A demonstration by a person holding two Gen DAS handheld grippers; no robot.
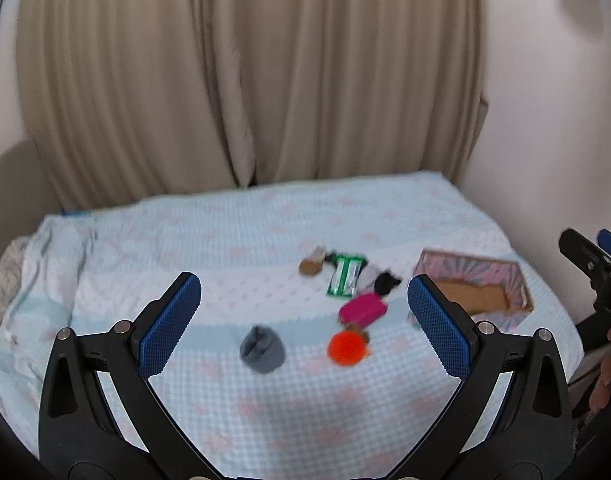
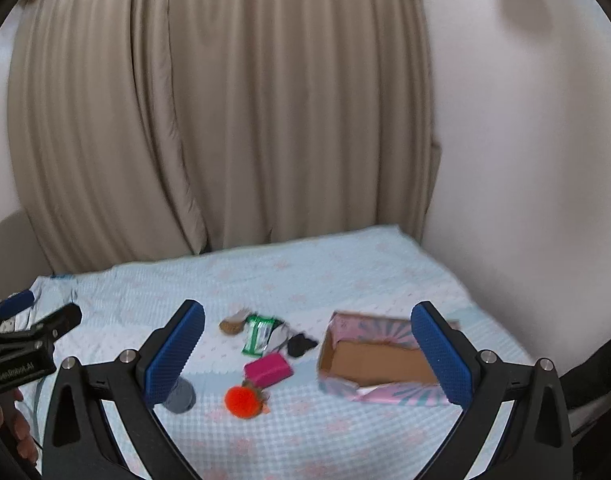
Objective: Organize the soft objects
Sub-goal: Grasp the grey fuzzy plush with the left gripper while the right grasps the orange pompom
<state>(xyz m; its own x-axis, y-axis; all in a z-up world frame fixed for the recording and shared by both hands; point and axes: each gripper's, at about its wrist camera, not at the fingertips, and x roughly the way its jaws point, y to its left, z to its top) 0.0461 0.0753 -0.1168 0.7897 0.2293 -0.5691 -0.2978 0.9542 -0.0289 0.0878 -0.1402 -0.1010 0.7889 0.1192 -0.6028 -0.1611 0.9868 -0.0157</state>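
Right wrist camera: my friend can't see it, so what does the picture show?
The open right gripper hovers over a pale blue bed with small soft things scattered on it: an orange pom-pom, a pink pouch, a green packet. An empty cardboard box lies beside them; beige curtains hang behind.

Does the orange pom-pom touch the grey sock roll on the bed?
Apart. The left wrist view shows a plain strip of blue bedspread between the orange pom-pom and the grey sock roll; the right wrist view agrees.

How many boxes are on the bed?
1. The open cardboard box with pink patterned sides sits on the bed, right of the pile of small things. It looks empty. No other box shows.
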